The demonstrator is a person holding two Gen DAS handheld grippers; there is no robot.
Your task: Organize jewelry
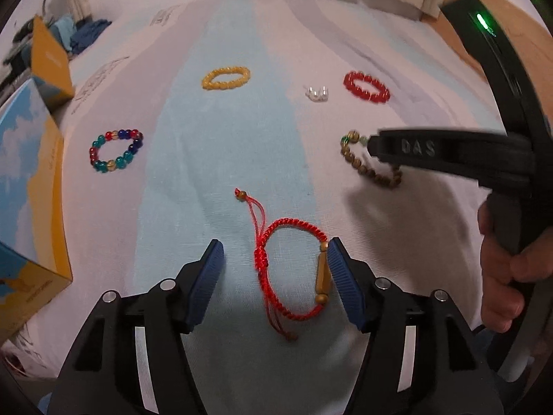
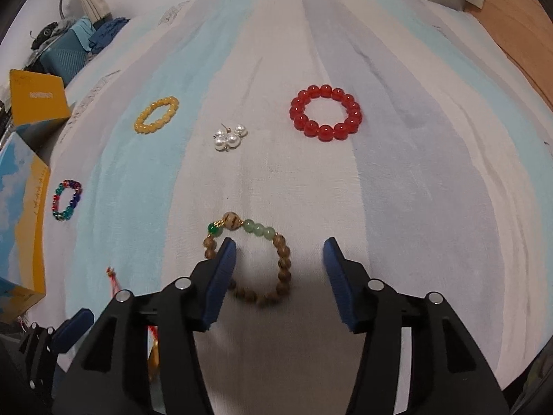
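Okay, left wrist view first. My left gripper (image 1: 275, 259) has its jaws spread wide, nothing pinched, low over the striped cloth (image 1: 242, 159). The red cord bracelet (image 1: 293, 269) lies right between the fingers, closer to the right-hand pad: its gold tube bead (image 1: 322, 273) sits just beside that pad, may be touching, can't tell. The tube's long axis runs roughly along the fingers, so closing would squeeze it across its thin side. The loop's knot side is nearer mid-gap, well off the left pad. Cord tails trail away forward and back.

Further out in the same view: multicolour bead bracelet (image 1: 115, 152) off left, yellow bead bracelet (image 1: 226, 77) ahead, pearl earrings (image 1: 316, 93) and red bead bracelet (image 1: 367, 86) ahead right. Boxes (image 1: 31, 207) at the left edge. The right gripper (image 1: 373, 147) comes in from the right, tip over the wooden bead bracelet (image 1: 371, 164); I can't tell its jaw state from here.

Right wrist view. Right gripper (image 2: 280, 254) jaws spread, holding nothing. Wooden bead bracelet (image 2: 254, 263) lies flat and offset left in the gap: the left pad stands over its left arc, inside the ring or on it, unclear. The right pad is well clear of the beads.

My read: each hand is nearest its own bracelet. The left needs a small shift right to centre before closing; the right needs a shift left to straddle one arc.
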